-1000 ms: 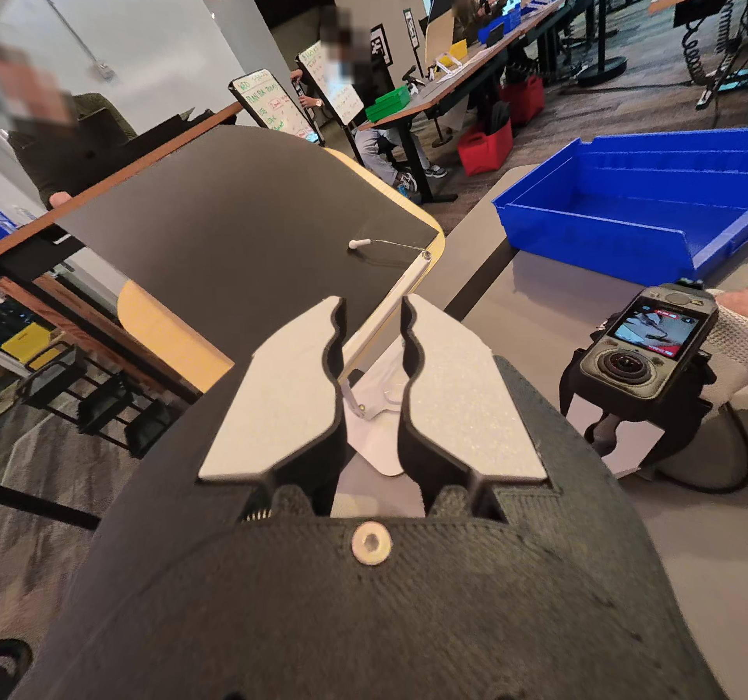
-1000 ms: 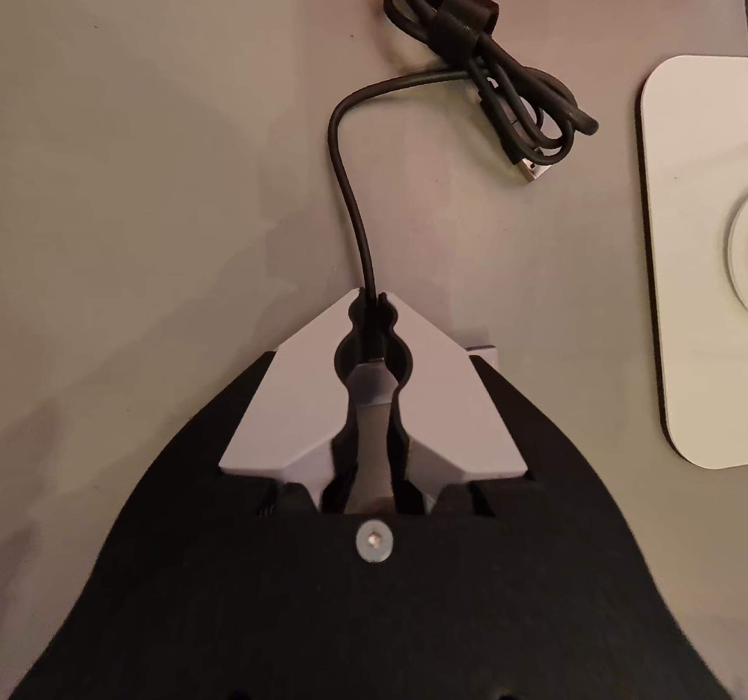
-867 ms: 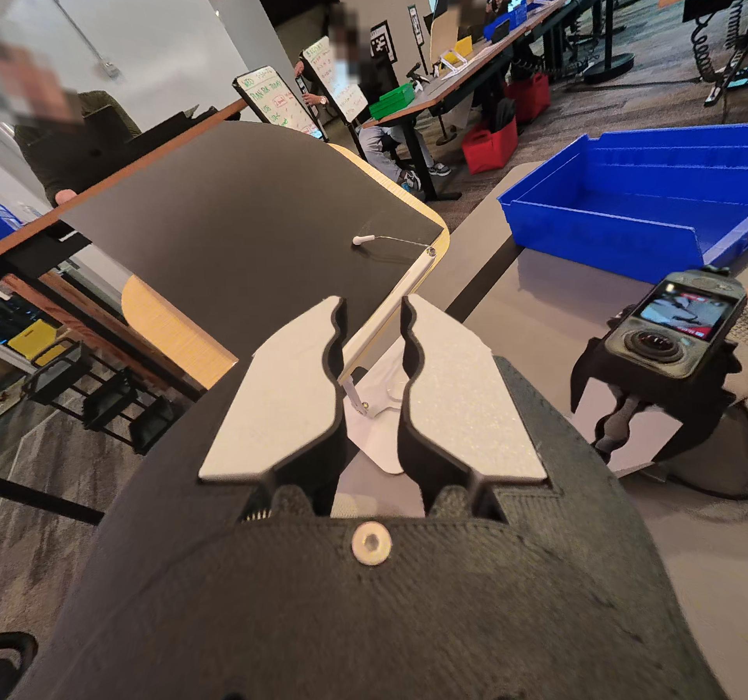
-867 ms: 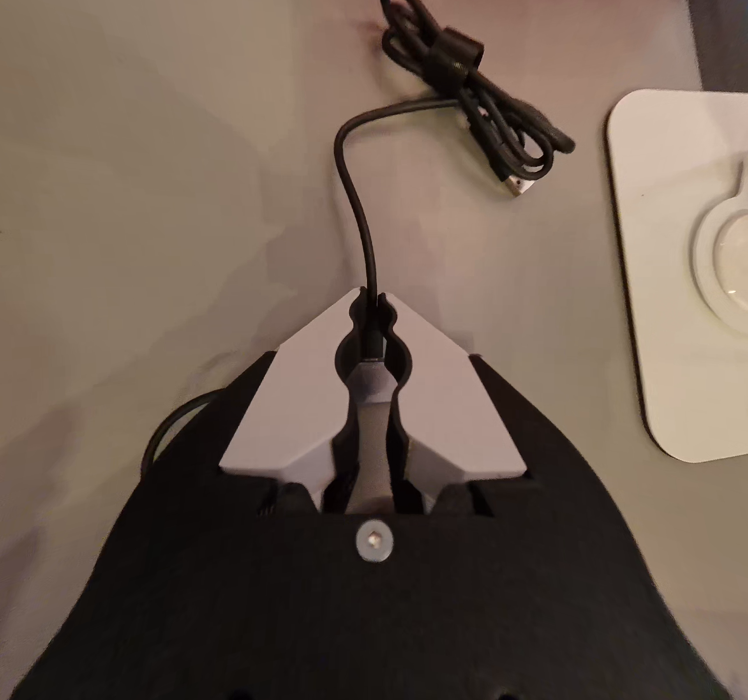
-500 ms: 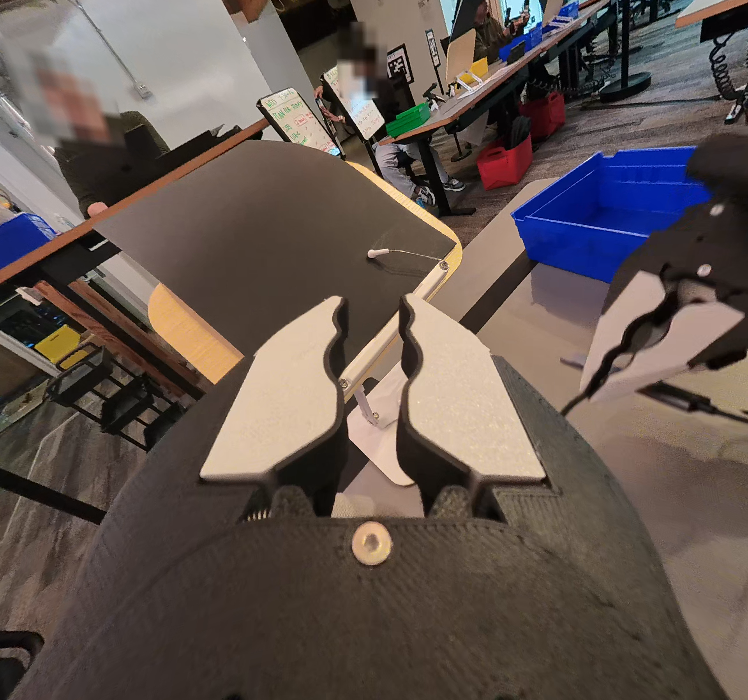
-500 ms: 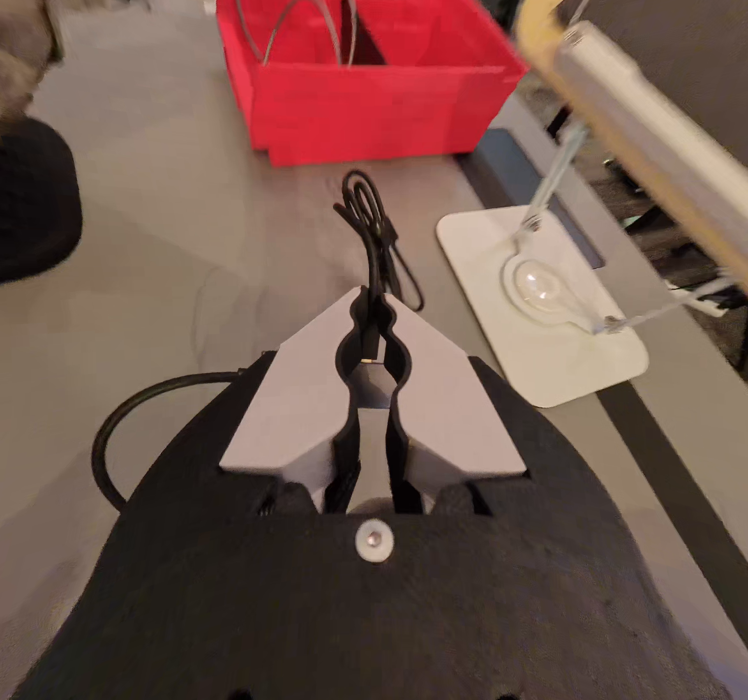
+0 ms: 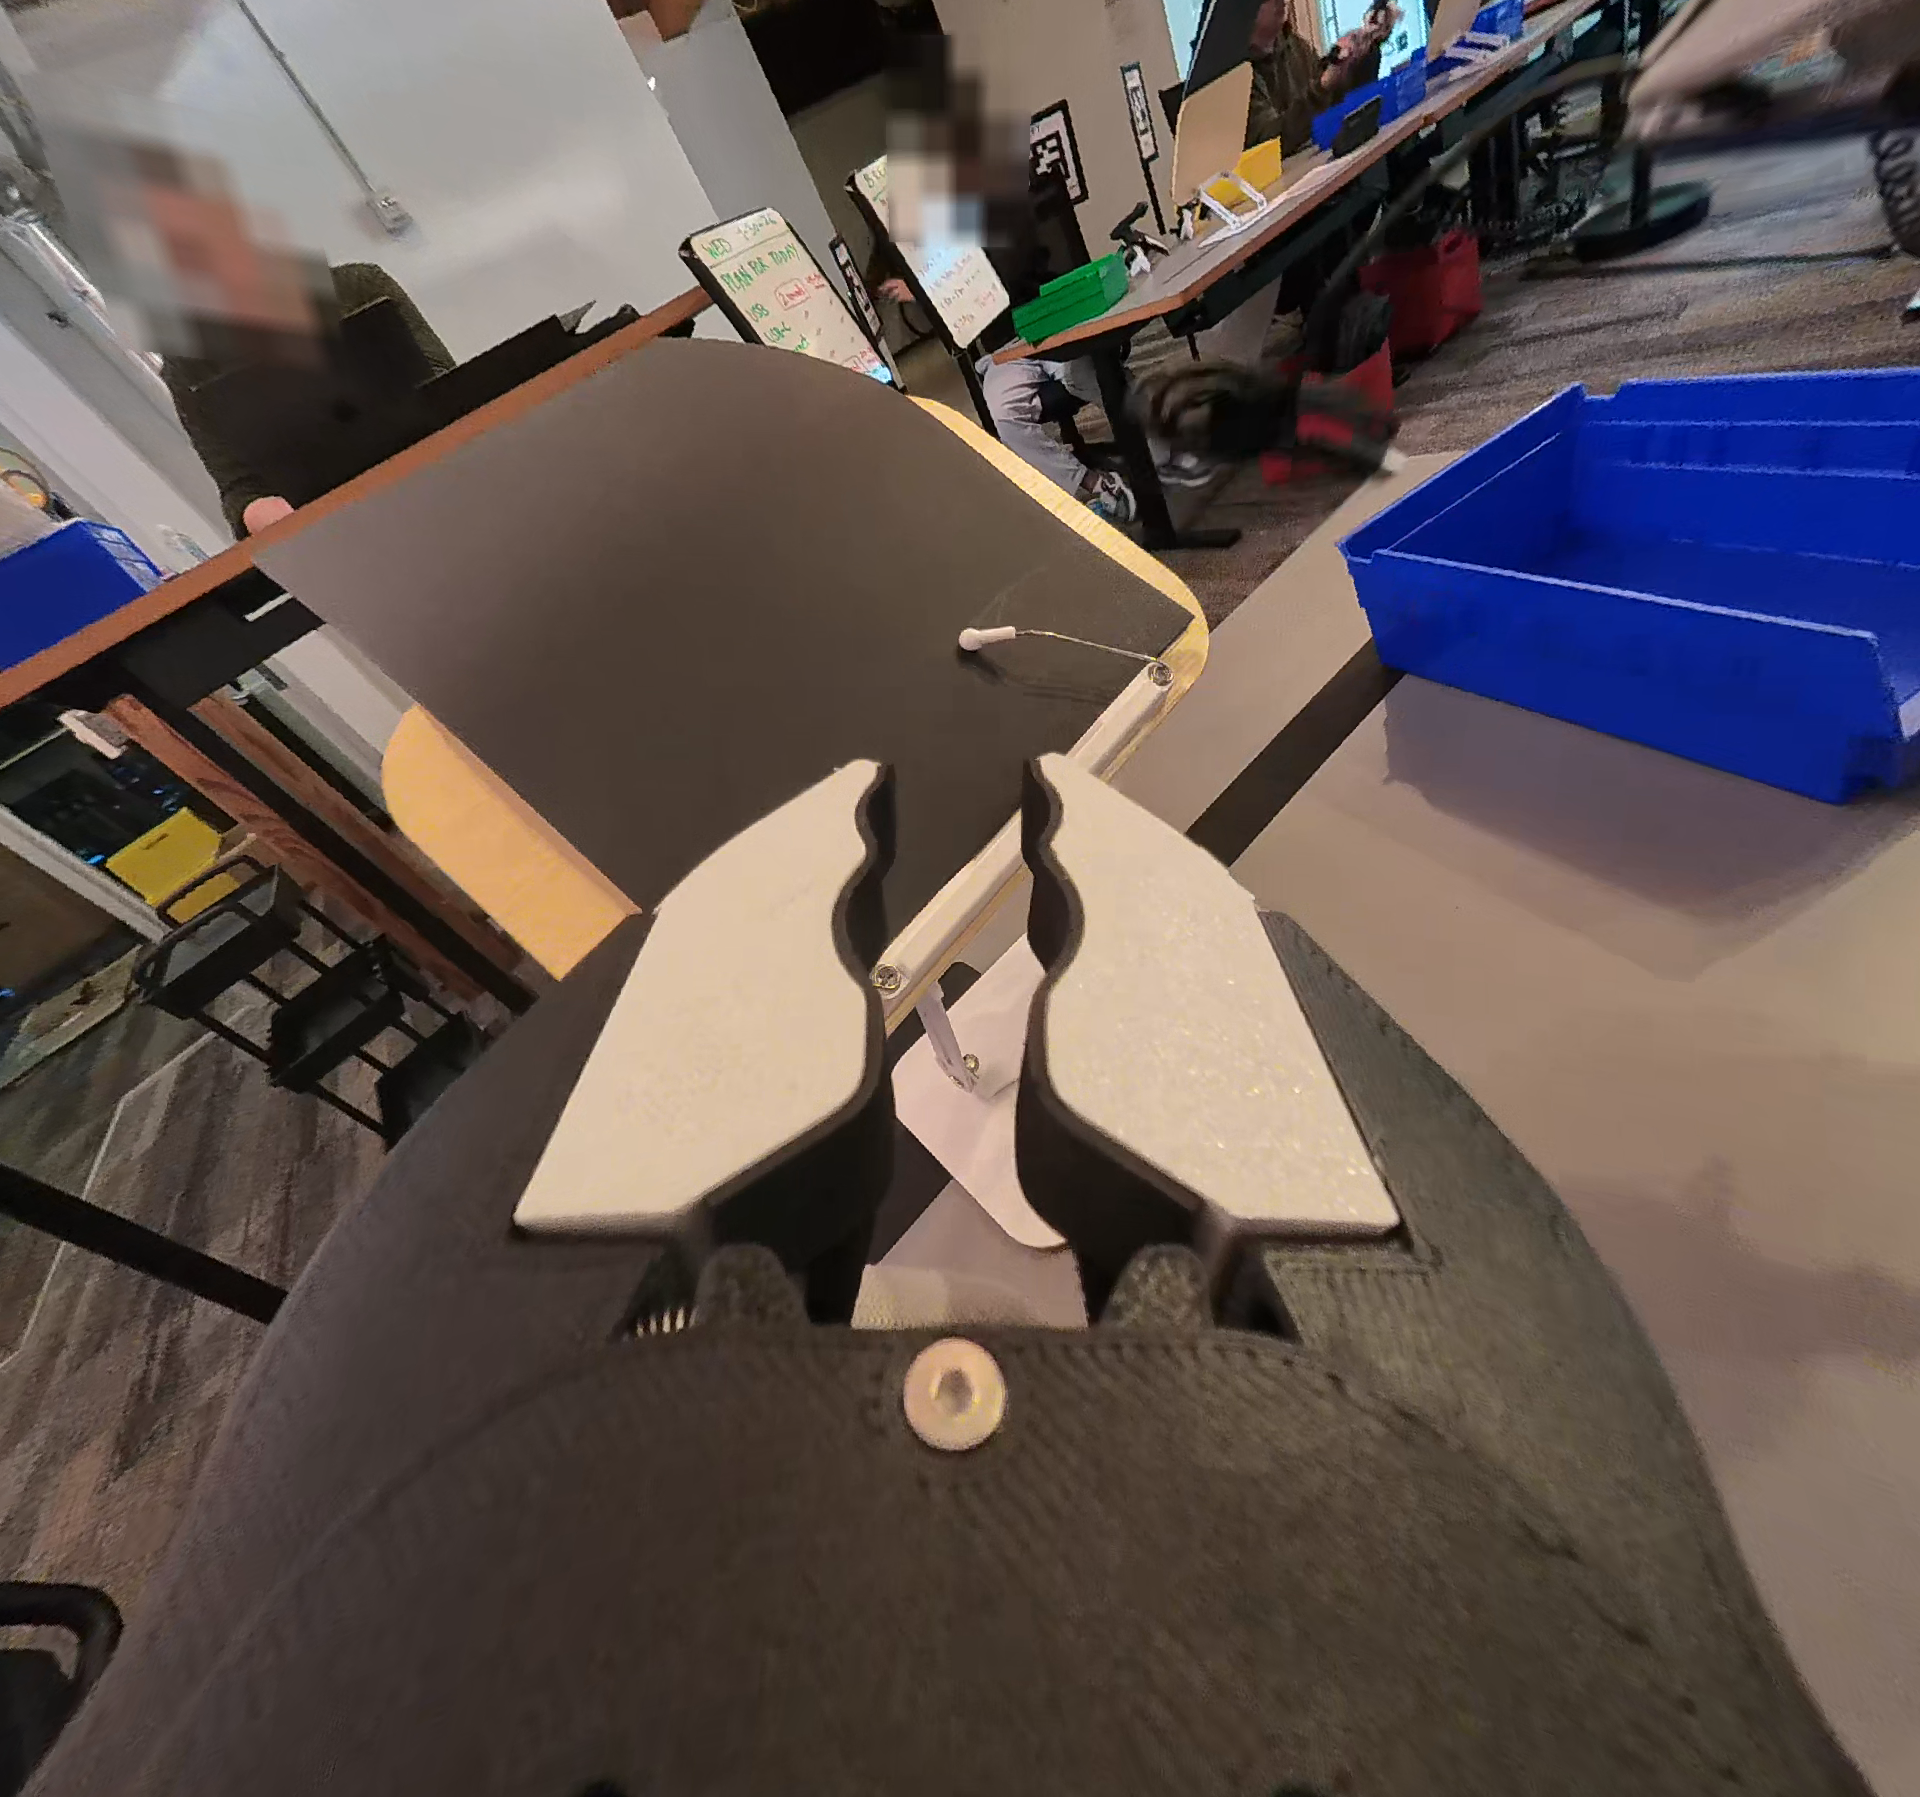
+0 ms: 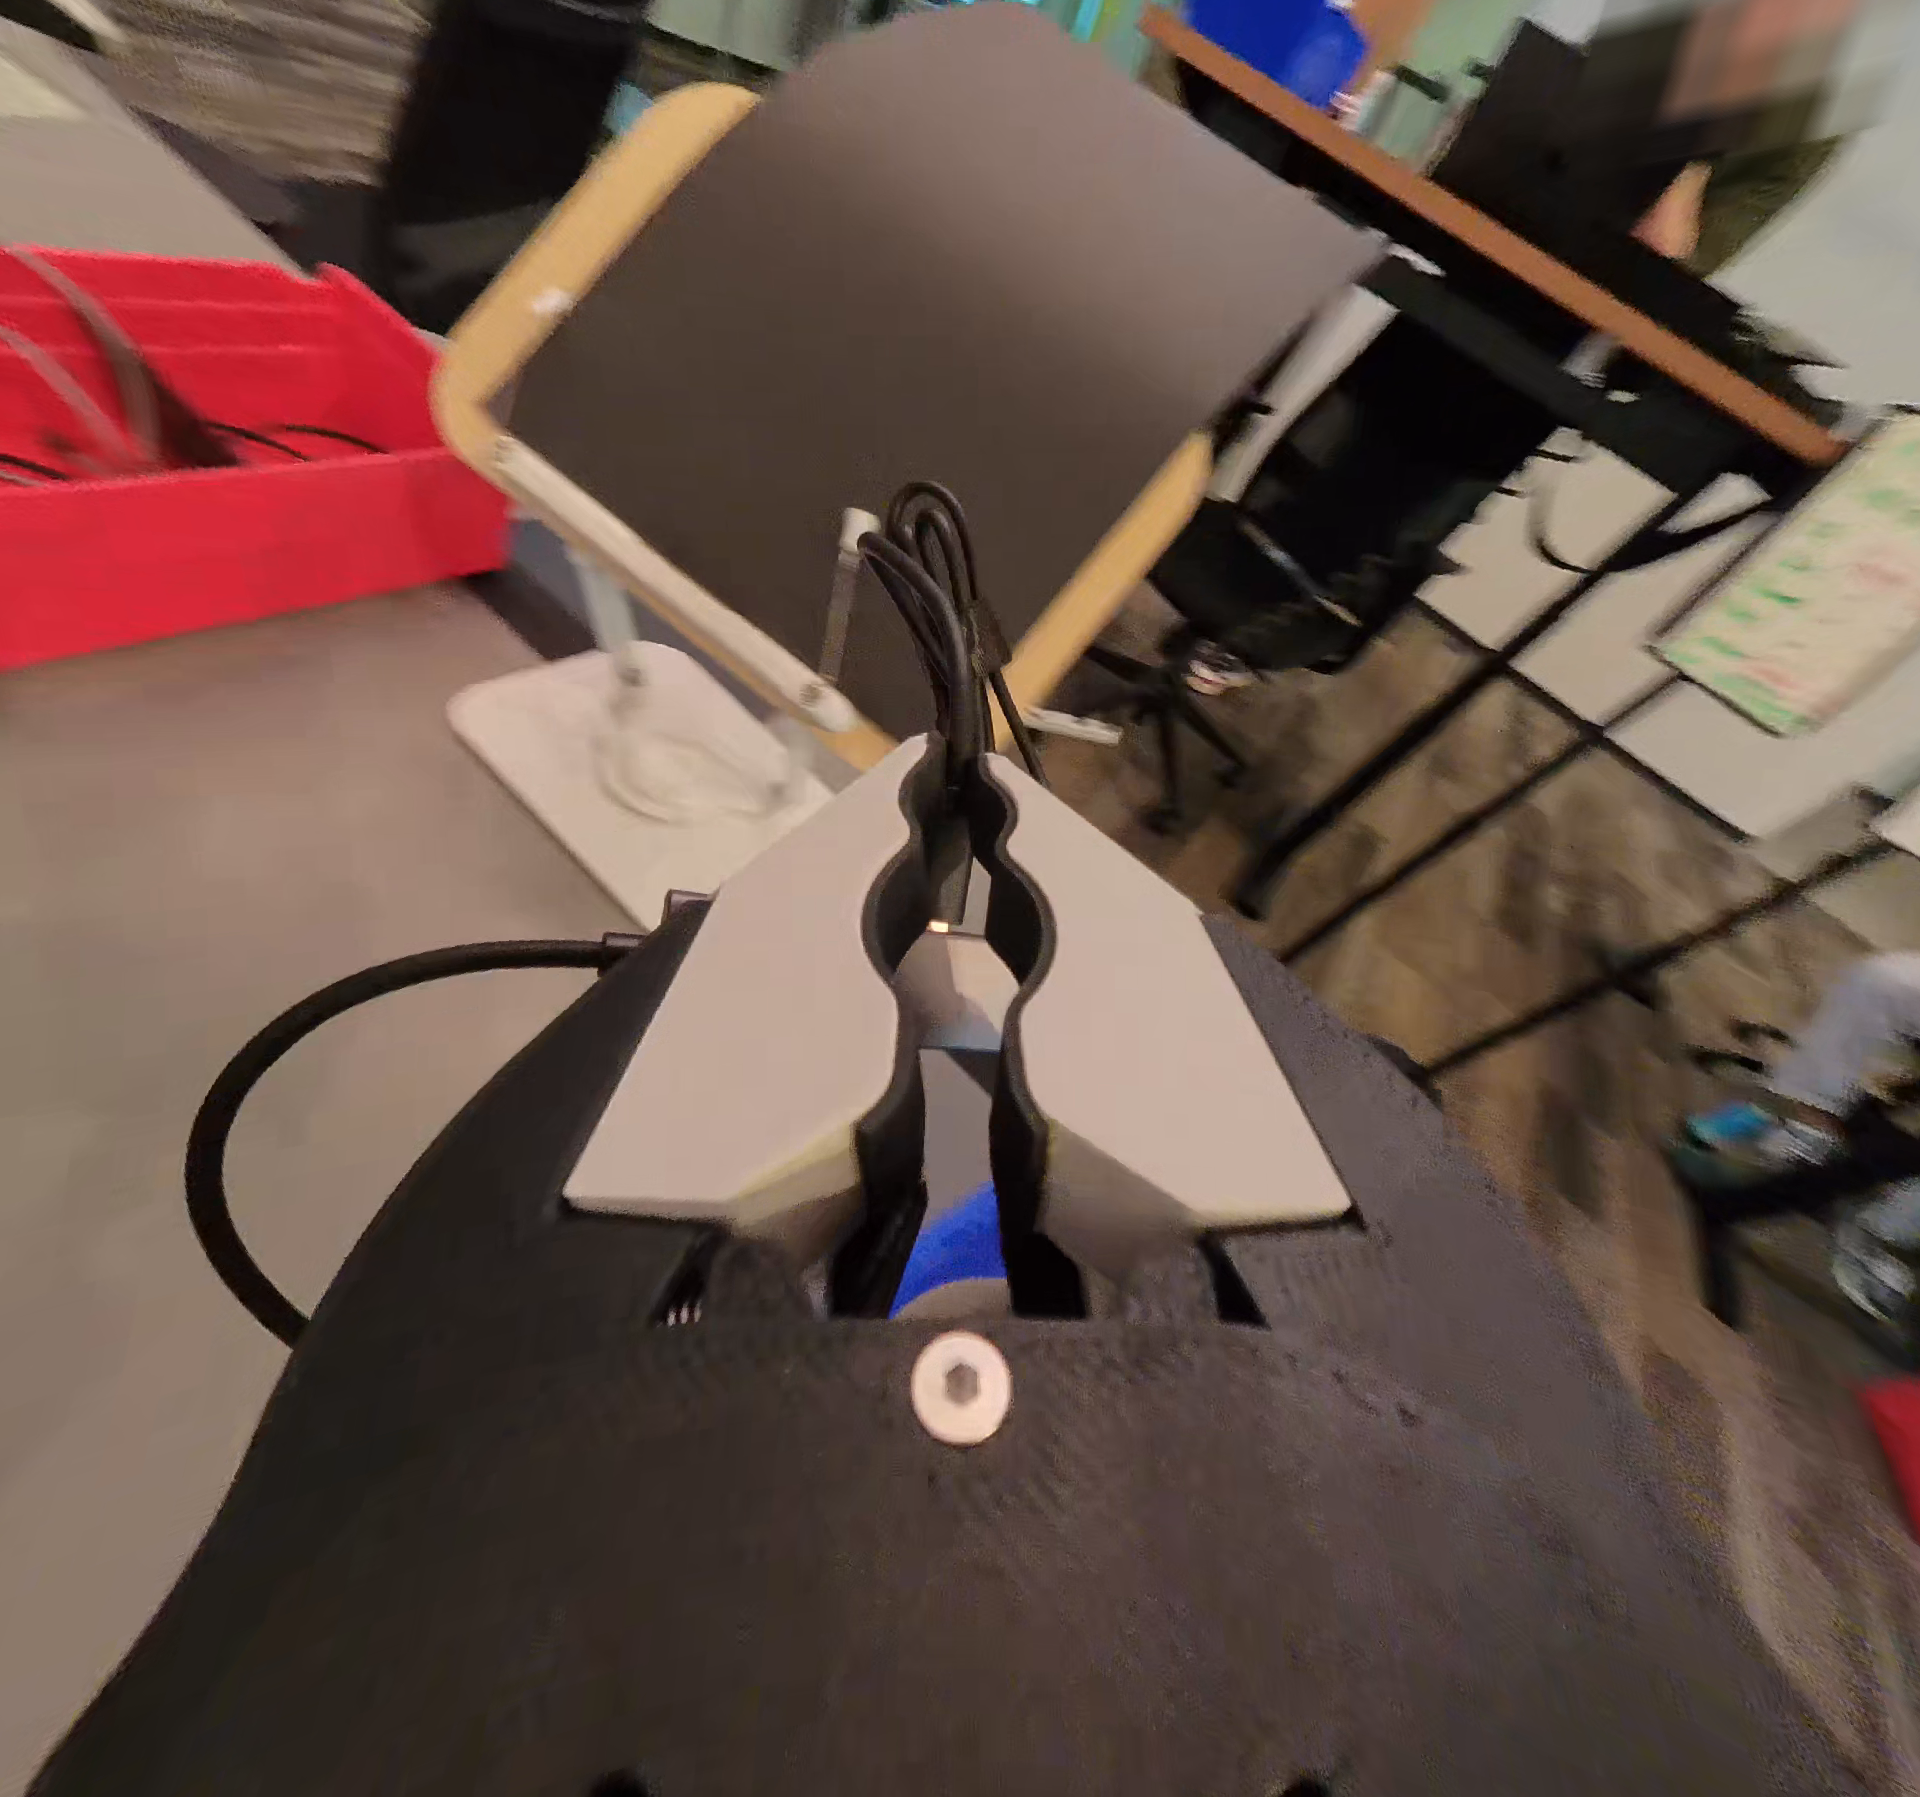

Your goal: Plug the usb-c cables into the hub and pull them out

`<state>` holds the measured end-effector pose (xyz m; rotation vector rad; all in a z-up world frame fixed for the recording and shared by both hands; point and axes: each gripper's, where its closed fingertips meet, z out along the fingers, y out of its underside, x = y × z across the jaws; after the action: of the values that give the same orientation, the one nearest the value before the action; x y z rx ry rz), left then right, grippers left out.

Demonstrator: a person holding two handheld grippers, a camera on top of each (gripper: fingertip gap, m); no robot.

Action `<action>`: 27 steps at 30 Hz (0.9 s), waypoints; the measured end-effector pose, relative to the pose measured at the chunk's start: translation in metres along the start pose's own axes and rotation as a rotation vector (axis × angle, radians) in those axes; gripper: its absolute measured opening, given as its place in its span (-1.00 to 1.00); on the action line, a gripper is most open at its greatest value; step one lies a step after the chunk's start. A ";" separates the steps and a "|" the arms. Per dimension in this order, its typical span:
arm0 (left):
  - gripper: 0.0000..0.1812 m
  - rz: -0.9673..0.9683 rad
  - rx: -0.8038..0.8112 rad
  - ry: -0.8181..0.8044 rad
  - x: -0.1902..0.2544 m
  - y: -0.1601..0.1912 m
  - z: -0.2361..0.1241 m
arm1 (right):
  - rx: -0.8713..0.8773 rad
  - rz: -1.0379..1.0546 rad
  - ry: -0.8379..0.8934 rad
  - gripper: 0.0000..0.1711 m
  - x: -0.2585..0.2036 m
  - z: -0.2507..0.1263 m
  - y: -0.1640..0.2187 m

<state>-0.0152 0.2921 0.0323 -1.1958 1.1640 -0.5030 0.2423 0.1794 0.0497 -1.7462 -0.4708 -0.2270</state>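
Your right gripper (image 8: 961, 781) is clamped on the plug end of a black usb-c cable (image 8: 951, 604), held up off the grey table (image 8: 260, 812), with the bundled coil standing above the fingertips. Just behind the plug, between the 2 fingers, sits a silver block that looks like the hub (image 8: 961, 1004); whether plug and hub touch is hard to tell. A second black cable (image 8: 260, 1051) loops out on the table to the left of that gripper. Your left gripper (image 7: 956, 791) has its jaws parted and holds nothing. It faces a black panel on a white stand (image 7: 707, 584). A blue bin (image 7: 1662, 646) sits on the table at right, a red bin (image 8: 208, 521) at far left.
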 end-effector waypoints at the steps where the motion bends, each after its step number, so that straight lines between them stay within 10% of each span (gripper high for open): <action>1: -0.75 0.003 -0.007 0.001 0.001 0.002 0.002 | -0.017 -0.008 0.049 -0.99 0.016 -0.006 0.004; 10: -0.75 0.011 -0.045 0.007 0.005 0.015 0.013 | -0.165 0.005 0.343 -0.97 0.109 -0.044 0.081; 27: -0.75 0.027 -0.082 0.000 0.005 0.026 0.020 | -0.456 0.011 0.439 -0.98 0.095 -0.033 0.232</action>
<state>-0.0024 0.3065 0.0051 -1.2488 1.2087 -0.4384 0.4306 0.1264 -0.1112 -2.0625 -0.0876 -0.7375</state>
